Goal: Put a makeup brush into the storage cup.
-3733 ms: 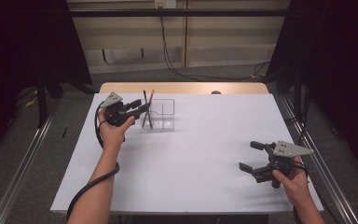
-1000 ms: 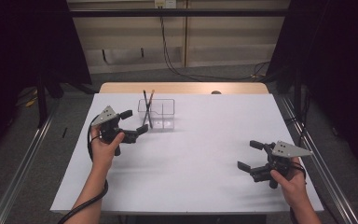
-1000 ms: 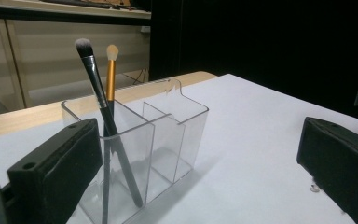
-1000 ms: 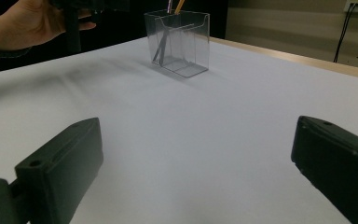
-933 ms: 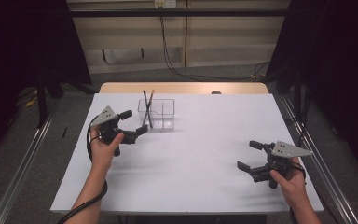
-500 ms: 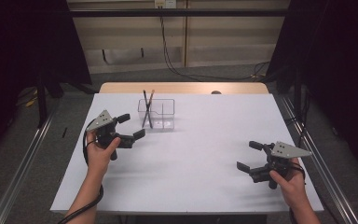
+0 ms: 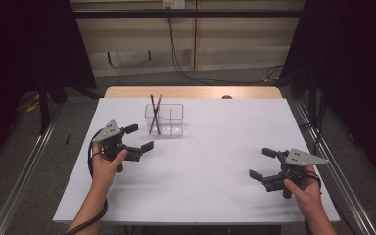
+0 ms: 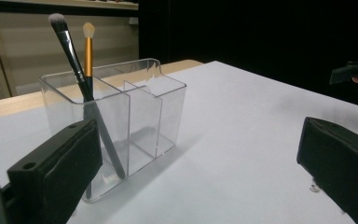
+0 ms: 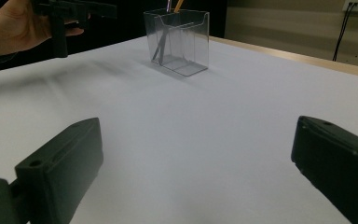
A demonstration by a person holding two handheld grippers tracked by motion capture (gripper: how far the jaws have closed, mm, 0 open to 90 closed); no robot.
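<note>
left gripper jaws wide, empty. just ahead in the clear organizer, black makeup brush leans bristles-up, gold brush upright. right gripper wide too.

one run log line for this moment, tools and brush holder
left tool: open, empty, beside clear plastic divided holder | right tool: open, empty, near table edge | black-handled brush and gold-handled brush: same end compartment
</note>
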